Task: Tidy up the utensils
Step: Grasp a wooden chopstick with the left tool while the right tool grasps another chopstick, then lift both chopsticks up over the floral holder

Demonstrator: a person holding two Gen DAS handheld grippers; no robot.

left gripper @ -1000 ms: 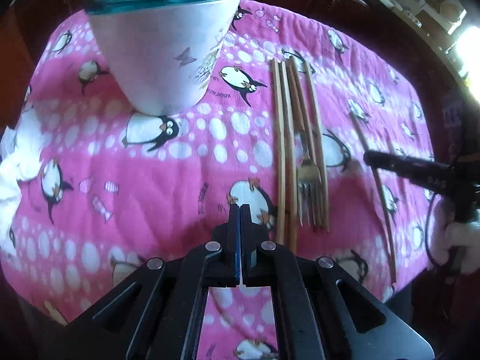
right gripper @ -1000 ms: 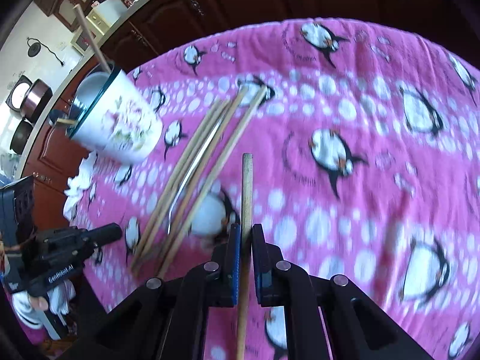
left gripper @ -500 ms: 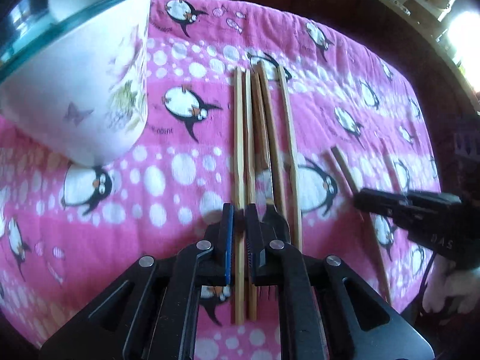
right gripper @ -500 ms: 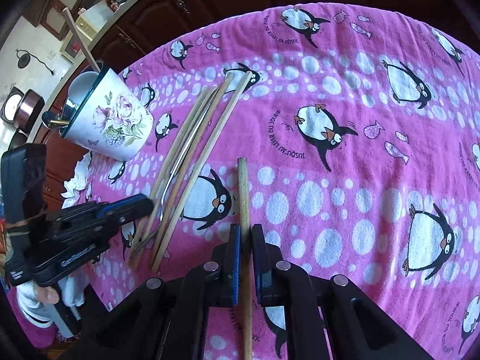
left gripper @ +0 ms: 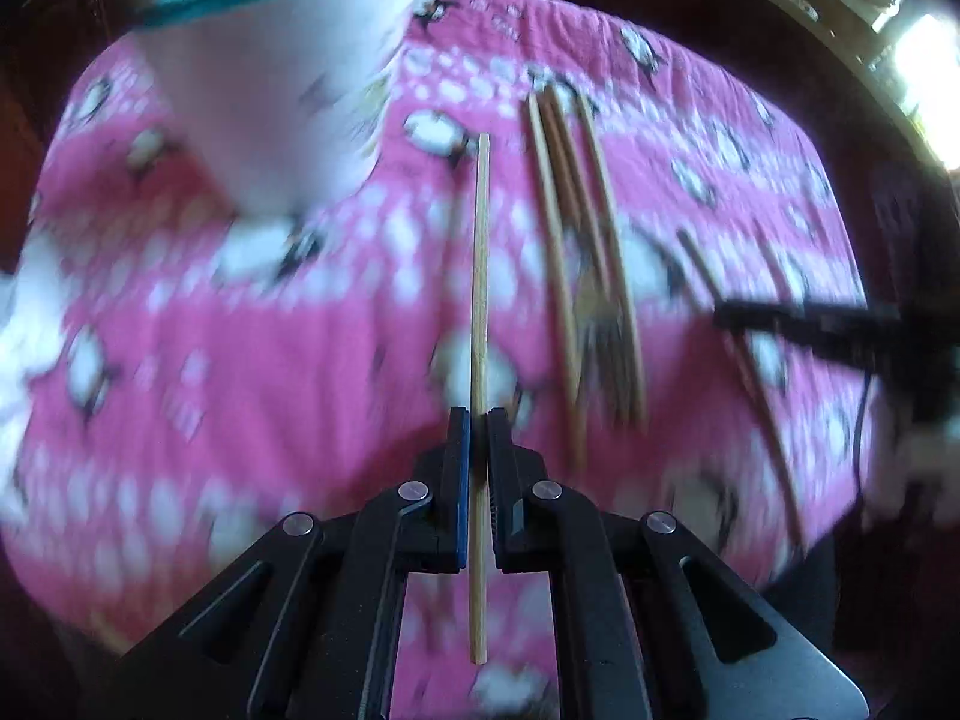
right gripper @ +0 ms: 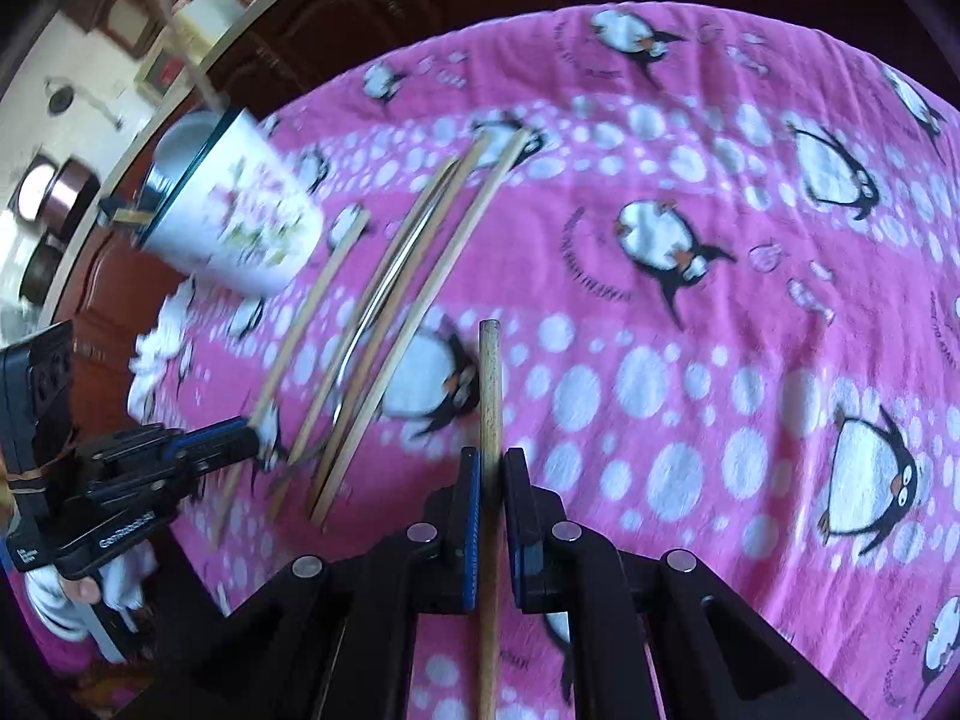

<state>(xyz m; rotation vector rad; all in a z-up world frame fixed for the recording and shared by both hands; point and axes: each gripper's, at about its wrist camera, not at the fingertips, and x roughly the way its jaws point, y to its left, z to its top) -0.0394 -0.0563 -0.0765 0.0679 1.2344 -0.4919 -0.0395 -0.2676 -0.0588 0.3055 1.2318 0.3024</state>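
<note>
Left gripper (left gripper: 474, 420) now clamped on a thin pale chopstick (left gripper: 480, 276), jaws just closing, empty a second ago, stick lifted beside the white cup (left gripper: 282, 102), right gripper (right gripper: 489, 462) gripping a thicker wooden stick (right gripper: 490, 384), remaining chopsticks (left gripper: 591, 228) and fork (left gripper: 606, 324) on pink penguin cloth (left gripper: 240, 360)

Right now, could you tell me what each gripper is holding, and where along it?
Left gripper: thin chopstick, gripped toward its near end. Right gripper: thicker wooden stick, gripped partway along.
</note>
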